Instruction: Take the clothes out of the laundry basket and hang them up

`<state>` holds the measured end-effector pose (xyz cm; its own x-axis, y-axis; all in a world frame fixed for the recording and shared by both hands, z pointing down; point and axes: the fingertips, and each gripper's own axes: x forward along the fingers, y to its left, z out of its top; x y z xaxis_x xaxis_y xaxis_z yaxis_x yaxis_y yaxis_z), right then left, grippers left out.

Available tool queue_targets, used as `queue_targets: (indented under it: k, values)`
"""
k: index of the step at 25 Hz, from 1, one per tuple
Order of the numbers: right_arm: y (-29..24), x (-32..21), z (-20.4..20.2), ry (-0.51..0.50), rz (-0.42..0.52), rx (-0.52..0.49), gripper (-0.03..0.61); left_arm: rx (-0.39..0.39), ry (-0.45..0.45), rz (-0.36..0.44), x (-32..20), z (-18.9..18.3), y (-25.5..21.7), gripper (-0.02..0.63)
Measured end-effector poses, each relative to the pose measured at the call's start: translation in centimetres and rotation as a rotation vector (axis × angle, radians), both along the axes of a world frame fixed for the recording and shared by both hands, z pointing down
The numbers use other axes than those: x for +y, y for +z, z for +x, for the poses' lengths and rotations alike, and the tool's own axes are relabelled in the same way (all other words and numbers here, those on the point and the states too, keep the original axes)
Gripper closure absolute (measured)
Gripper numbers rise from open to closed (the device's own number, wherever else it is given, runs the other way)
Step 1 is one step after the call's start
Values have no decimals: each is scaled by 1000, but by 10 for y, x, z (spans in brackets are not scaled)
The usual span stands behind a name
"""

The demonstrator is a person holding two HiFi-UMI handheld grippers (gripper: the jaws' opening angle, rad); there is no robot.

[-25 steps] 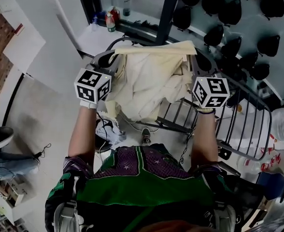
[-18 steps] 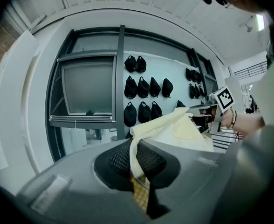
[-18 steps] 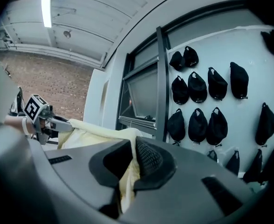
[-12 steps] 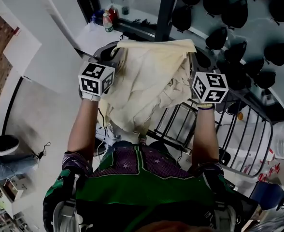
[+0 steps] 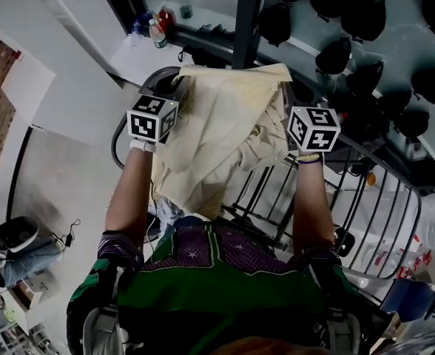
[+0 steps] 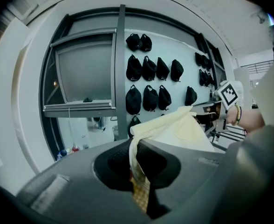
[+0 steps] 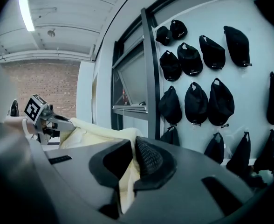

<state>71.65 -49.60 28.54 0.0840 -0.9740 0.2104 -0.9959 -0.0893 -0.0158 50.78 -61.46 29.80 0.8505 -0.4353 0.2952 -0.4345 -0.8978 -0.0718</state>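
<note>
A cream-coloured garment point(image 5: 217, 132) is stretched between both grippers and hangs down in front of the person. My left gripper point(image 5: 172, 87) is shut on its upper left edge; the cloth point(image 6: 174, 129) runs out from between the jaws toward the right. My right gripper point(image 5: 295, 95) is shut on the upper right edge, with cloth point(image 7: 99, 134) pinched between its pads. The laundry basket is not clearly visible; the garment hides what lies below it.
A black metal drying rack point(image 5: 365, 198) with bars stands below and to the right. A dark upright post point(image 5: 247, 13) rises ahead. Several black caps point(image 5: 336, 54) hang on the wall at right. Bottles point(image 5: 154, 28) sit on the floor far ahead.
Both grippers have risen and moved forward with the garment. The cloth now hangs higher, clear of the rack, and spreads flatter between them.
</note>
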Motion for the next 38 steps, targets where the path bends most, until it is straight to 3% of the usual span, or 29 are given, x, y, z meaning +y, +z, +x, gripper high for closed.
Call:
queue_targets:
  k: [6,8,10,13,15,21,27,31,38]
  values:
    - [42,-20,17,10,-65,-37,563,-50,-16,-81,-18,17,47,589]
    - [64,-28,22,14,-121,-65,560,-71,-31,-100,-24,20,64,588]
    - [91,-34,26,7,-214,-112,507,-95,-48,-126,-30,21,80,579]
    - [121,-32,31,-19,-327,-146,424,-153,-51,-191,-30,14,105,466]
    - [128,-25,35,-24,-356,-137,412,-174,-44,-204,-28,10,113,443]
    - [122,-5,44,6,-341,-138,411,-160,-52,-168,-29,5,108,445]
    - [113,-1,24,-8,-317,-128,411,-271,-62,-107,-31,-23,110,439]
    - [104,-1,5,-21,-305,-118,411,-195,-59,-130,-19,-37,97,439]
    - [80,3,-43,-45,-279,-63,411,-146,-92,-152,2,-91,91,439]
